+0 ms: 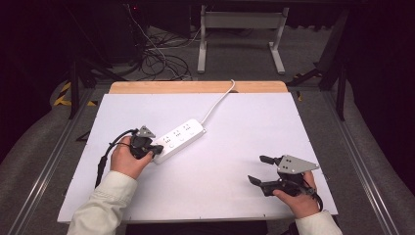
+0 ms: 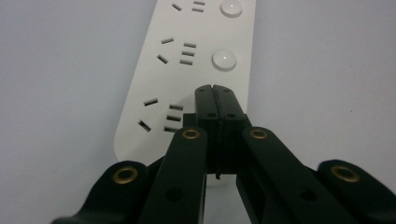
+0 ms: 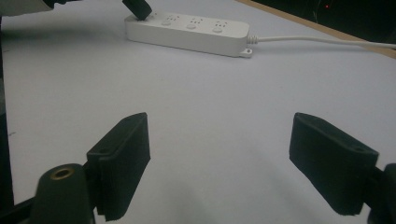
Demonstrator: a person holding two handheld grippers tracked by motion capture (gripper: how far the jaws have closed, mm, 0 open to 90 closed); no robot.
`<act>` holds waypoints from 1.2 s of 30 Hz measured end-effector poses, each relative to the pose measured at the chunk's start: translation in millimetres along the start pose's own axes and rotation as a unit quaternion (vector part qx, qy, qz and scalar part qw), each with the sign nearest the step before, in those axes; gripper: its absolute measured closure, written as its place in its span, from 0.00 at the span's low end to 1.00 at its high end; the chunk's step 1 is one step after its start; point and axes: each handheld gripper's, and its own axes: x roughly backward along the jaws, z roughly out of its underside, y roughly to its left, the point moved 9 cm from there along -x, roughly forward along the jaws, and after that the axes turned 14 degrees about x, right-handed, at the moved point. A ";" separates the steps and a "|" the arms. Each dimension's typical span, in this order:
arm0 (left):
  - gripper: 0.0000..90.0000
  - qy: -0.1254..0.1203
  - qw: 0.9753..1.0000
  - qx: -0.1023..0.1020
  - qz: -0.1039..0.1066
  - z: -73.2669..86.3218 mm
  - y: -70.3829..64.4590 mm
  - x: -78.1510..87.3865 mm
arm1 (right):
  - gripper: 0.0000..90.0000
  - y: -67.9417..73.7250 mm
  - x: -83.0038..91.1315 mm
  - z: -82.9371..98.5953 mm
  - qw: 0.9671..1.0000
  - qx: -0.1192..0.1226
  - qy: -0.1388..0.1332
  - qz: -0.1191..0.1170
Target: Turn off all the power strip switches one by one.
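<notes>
A white power strip (image 1: 180, 138) with three socket groups lies left of the table's middle, and its white cable (image 1: 218, 105) runs off the far edge. My left gripper (image 1: 155, 149) is shut with nothing between its jaws. Its closed tips (image 2: 215, 91) rest on the strip's near end (image 2: 154, 79), in line with two round buttons (image 2: 223, 59), and hide what lies under them. My right gripper (image 1: 259, 169) is open and empty over bare table at the front right. From the right gripper view (image 3: 222, 128) the strip (image 3: 196, 32) lies far ahead, with the left gripper's tip (image 3: 137, 9) on its end.
The white tabletop (image 1: 235, 142) has a wooden strip (image 1: 195, 87) along its far edge. Beyond it are a white frame stand (image 1: 240, 34) and tangled cables (image 1: 156, 54) on the floor. Metal rails (image 1: 54, 156) run along both sides of the table.
</notes>
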 end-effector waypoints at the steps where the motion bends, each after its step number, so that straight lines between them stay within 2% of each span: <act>1: 1.00 0.000 1.000 -0.006 -0.004 0.1 0.8 0.5 | 0.24 0.5 -0.1 -0.2 1.000 -0.001 0.000 -0.001; 11: 1.00 -0.002 1.000 -0.006 -0.006 0.8 -1.0 -0.3 | 0.24 1.3 -0.4 -0.4 1.000 0.000 0.001 -0.002; 18: 1.00 -0.002 1.000 -0.014 -0.018 0.8 -1.0 -0.1 | 0.23 1.1 0.1 -0.1 1.000 0.000 0.001 -0.001; 21: 1.00 -0.004 1.000 -0.012 -0.013 1.6 -1.3 -0.7 | 0.23 1.1 0.1 -0.2 1.000 0.001 0.001 -0.001; 23: 1.00 0.000 1.000 -0.013 -0.022 2.1 -2.1 -1.2 | 0.23 1.2 0.0 -0.1 1.000 0.000 0.002 -0.001; 27: 1.00 0.003 1.000 -0.015 -0.024 1.0 -1.4 -0.8 | 0.23 1.2 -0.2 0.2 1.000 -0.001 0.002 -0.001; 28: 1.00 -0.011 0.999 -0.024 -0.031 -0.6 -2.8 -2.4 | 0.23 1.1 -0.3 0.5 1.000 -0.002 0.003 -0.001; 30: 1.00 -0.022 0.999 -0.021 -0.031 -4.8 -3.4 -0.5 | 0.23 0.7 -0.7 0.8 1.000 -0.001 0.003 -0.001; 33: 1.00 -0.067 0.998 -0.002 -0.003 -16.8 -3.8 11.3 | 0.23 0.1 -0.5 0.9 1.000 0.000 0.002 0.000; 34: 1.00 -0.075 0.997 0.008 0.012 -19.7 -5.3 15.3 | 0.23 -0.2 -0.2 1.0 1.000 -0.001 0.001 0.000; 36: 1.00 -0.079 0.997 0.012 0.019 -21.3 -6.1 18.7 | 0.23 -0.4 -0.3 1.3 1.000 -0.003 0.001 -0.001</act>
